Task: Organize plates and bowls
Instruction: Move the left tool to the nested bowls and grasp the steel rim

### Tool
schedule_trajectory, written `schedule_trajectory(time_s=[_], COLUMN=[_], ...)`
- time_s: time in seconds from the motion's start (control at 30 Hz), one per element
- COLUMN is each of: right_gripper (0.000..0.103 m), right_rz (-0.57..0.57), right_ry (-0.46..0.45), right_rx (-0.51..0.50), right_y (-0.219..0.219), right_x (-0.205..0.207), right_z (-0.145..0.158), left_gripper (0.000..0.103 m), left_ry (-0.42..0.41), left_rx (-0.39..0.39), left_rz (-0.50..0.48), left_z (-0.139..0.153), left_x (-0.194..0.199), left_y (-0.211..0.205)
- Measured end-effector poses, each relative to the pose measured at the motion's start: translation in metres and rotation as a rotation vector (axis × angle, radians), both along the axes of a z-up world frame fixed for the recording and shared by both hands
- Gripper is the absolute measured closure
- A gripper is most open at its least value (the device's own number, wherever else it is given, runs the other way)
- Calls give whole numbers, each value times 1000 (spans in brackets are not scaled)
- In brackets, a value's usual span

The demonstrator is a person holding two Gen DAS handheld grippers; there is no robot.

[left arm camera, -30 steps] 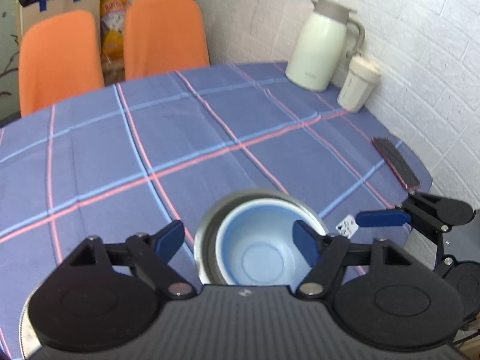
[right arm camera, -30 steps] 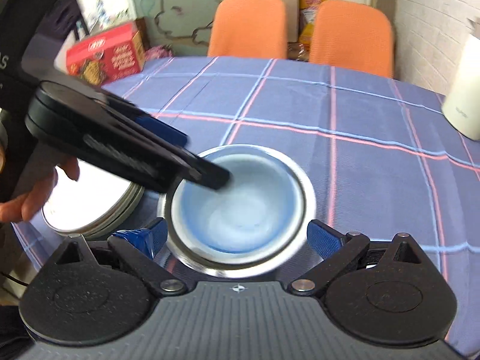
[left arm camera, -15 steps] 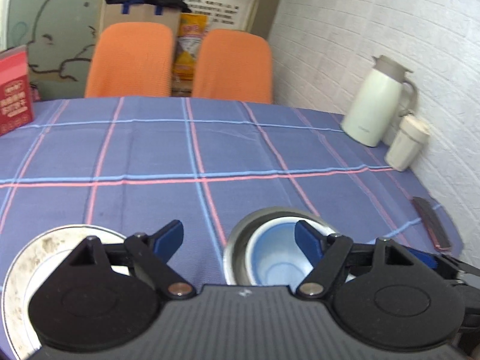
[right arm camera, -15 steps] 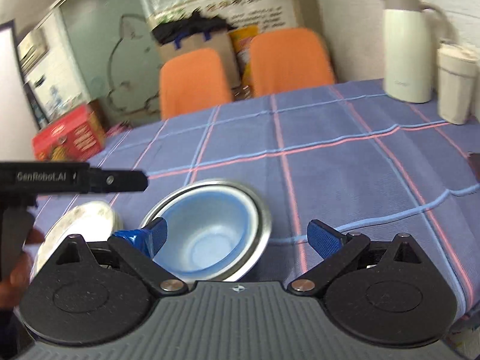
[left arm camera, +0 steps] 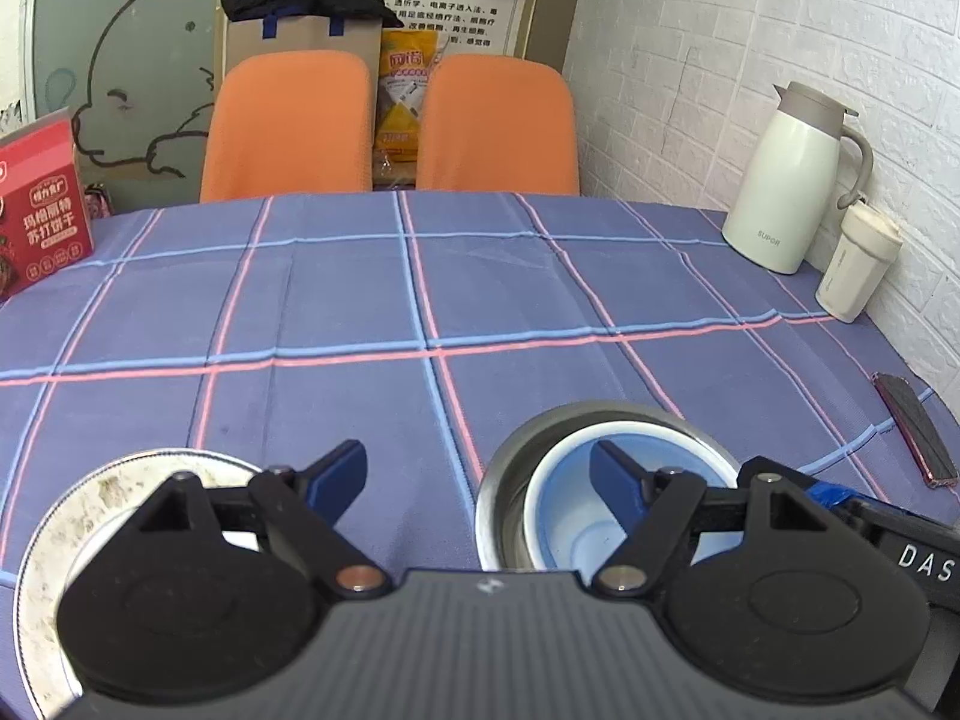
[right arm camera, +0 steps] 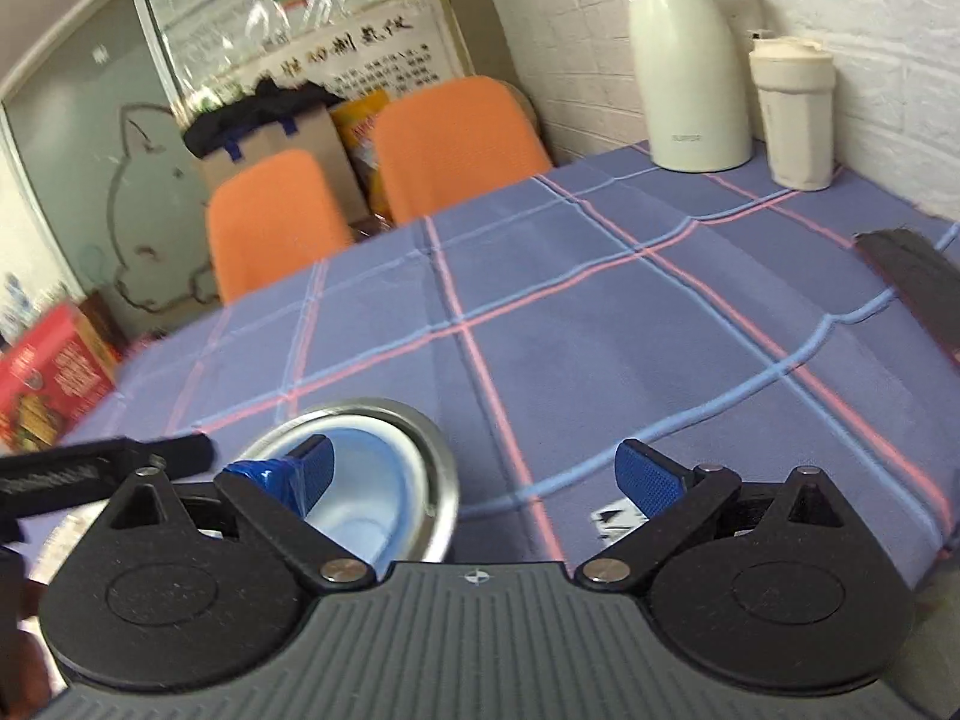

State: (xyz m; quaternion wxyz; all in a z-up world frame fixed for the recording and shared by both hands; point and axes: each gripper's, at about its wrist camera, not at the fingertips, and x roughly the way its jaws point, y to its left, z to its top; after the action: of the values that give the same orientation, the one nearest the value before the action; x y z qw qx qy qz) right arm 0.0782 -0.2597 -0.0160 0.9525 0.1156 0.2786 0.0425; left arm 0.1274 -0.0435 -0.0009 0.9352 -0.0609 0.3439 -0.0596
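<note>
Since a second ago both my views have swung level: the left one, which then looked almost straight down on the bowls, now takes in the far chairs and the plates as well, and the left tongs no longer cross the right view over the bowls.

The left tongs (left arm camera: pixel 477 474) stand fairly wide apart with nothing in them, hanging over bare cloth between the plates (left arm camera: pixel 57 531) on the near left and the bowls on the near right. The right tongs (right arm camera: pixel 474 474) are opening, and they are empty too; their left finger sits over the blue bowl (right arm camera: pixel 360 492), the right one over the table (right arm camera: pixel 600 330).

I judge the bowls done: one blue bowl nested in one steel bowl (left arm camera: pixel 510 468), near the table's near edge. The plates look like the next job, calling for the left tongs to drop to the rim.

Count: two bowls; a white plate on a soiled one, possibly more, since my tongs hide most of them. Two chairs, one jug, one cup.
</note>
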Motion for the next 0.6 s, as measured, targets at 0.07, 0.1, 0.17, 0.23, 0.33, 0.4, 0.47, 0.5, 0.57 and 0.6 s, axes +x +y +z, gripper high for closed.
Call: schedule_trajectory(time_s=[0.07,0.1,0.17,0.23,0.33,0.4,0.47,0.5,0.57,0.6], right_gripper=[15,15,15,15,15,15,15,15,15,15], right_rz=[16,15,9,8,16,27,48,58,80,94], right_ry=[8,16,22,26,43,60,79,87,101,110], right_rx=[34,33,25,15,-7,-28,-48,-57,-79,-93], right_y=[-3,-3,-1,-1,0,3,7,9,14,17], right_x=[0,0,-3,-6,-8,-7,-5,-4,-1,1], right_z=[-1,-1,-2,-2,-4,-5,-8,-9,-10,-11], left_gripper=[27,27,27,27,27,27,27,27,27,27], left_ry=[1,4,9,23,64,91,131,155,198,217], left_rx=[-2,-5,-17,-34,-76,-94,-100,-100,-76,-58], left_rz=[-6,-7,-6,-10,-24,-53,-114,-143,-196,-207], left_z=[0,1,2,1,-1,-2,-3,-5,-9,-12], left_x=[-1,-1,-1,0,6,11,20,26,38,43], left_y=[1,2,4,6,10,10,6,4,-1,-2])
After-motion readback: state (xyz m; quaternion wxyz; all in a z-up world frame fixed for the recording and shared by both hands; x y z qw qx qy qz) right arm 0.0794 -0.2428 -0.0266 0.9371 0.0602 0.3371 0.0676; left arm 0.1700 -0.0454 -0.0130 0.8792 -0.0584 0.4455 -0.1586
